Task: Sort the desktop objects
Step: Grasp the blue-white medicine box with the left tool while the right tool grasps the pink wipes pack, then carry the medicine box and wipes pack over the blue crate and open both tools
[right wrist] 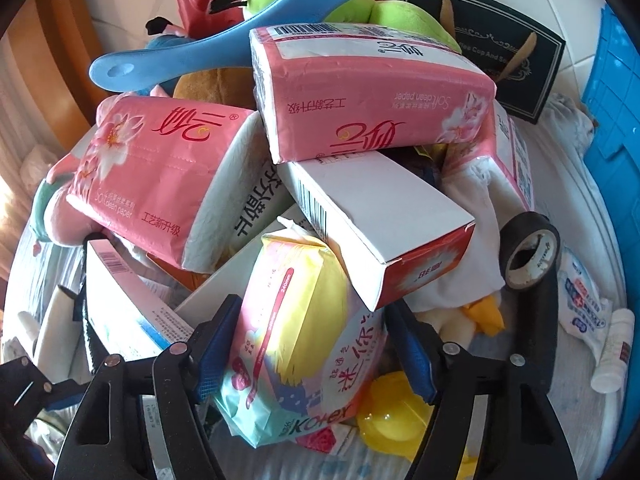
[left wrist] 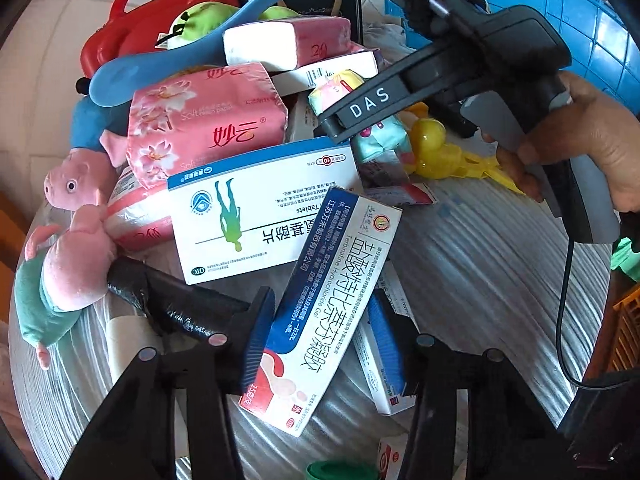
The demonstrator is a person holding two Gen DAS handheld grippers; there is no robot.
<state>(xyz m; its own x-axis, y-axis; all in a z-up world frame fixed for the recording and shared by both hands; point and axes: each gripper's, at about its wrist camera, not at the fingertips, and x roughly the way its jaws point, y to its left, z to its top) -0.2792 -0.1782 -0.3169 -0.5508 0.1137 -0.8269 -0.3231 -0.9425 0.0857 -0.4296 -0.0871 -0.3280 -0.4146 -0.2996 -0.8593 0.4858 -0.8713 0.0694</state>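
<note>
Presently, a white-and-blue gel box [left wrist: 320, 304] with red foot print sits tilted, clamped in the left tongs [left wrist: 320, 332] above the tabletop [left wrist: 480, 264]. The right tongs [right wrist: 308, 344] grip a pastel pad pack [right wrist: 296, 340] below pink tissue packs [right wrist: 372, 92].

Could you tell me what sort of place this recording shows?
Probably a home: a cluttered round table heaped with household odds and ends, such as pink tissue packs, medicine boxes and a plush pig, with tiled floor behind.
</note>
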